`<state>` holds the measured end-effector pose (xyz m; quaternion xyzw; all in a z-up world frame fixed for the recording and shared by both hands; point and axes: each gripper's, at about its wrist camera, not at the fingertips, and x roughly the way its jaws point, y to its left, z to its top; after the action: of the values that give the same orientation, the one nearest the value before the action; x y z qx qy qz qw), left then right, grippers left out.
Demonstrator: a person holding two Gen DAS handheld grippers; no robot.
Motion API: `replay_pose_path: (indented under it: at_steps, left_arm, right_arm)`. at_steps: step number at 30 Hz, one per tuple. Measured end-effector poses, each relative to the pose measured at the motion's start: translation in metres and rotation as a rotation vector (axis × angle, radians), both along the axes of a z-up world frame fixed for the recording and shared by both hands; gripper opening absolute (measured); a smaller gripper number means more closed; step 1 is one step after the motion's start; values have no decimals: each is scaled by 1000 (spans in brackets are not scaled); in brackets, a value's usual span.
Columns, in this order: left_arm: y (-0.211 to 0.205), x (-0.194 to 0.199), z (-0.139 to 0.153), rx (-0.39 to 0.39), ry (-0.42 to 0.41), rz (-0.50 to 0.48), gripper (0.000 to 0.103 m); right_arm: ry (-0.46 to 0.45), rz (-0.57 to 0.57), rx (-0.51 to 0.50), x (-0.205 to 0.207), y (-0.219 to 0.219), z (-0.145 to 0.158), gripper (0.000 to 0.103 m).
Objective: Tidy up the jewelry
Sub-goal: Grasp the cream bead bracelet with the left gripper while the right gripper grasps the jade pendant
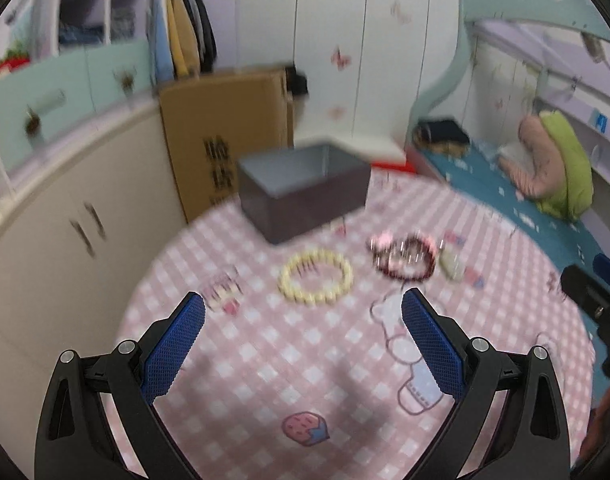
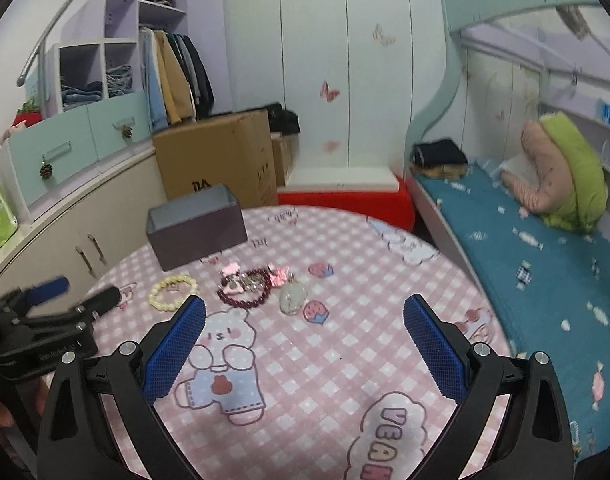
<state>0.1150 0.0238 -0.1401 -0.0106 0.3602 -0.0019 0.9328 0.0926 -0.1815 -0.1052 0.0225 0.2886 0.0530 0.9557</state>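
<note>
A cream bead bracelet (image 1: 316, 277) (image 2: 173, 292) lies flat on the pink checked tablecloth (image 1: 305, 368) (image 2: 345, 360). To its right sits a dark red bead bracelet (image 1: 405, 258) (image 2: 245, 288) tangled with pink clips and small charms, with a pale glass pendant (image 2: 292, 299) (image 1: 452, 265) beside it. An open grey box (image 1: 305, 190) (image 2: 197, 232) stands behind them. My left gripper (image 1: 303, 308) is open, just short of the cream bracelet. My right gripper (image 2: 305, 308) is open too, nearer the table's front, holding nothing. The left gripper's body (image 2: 45, 320) shows in the right wrist view.
A cardboard carton (image 2: 221, 156) and low cabinets (image 2: 65, 240) stand left of the round table. A red stool (image 2: 345, 200) sits behind it. A bed with a blue sheet (image 2: 525, 264) and pillows runs along the right. The left wrist view is blurred.
</note>
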Motion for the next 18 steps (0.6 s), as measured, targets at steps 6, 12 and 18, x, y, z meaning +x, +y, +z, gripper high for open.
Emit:
replay_pose_path:
  at_steps: [6, 12, 18]
  left_arm:
    - [8, 38, -29, -21, 107, 33, 96]
    - [15, 69, -42, 38, 151, 73, 96]
    - [26, 88, -55, 75, 206, 100, 95]
  right_arm:
    - [61, 1, 10, 30, -5, -22, 97]
    - [119, -25, -2, 55, -14, -41, 97]
    - [161, -25, -14, 75, -18, -49, 97]
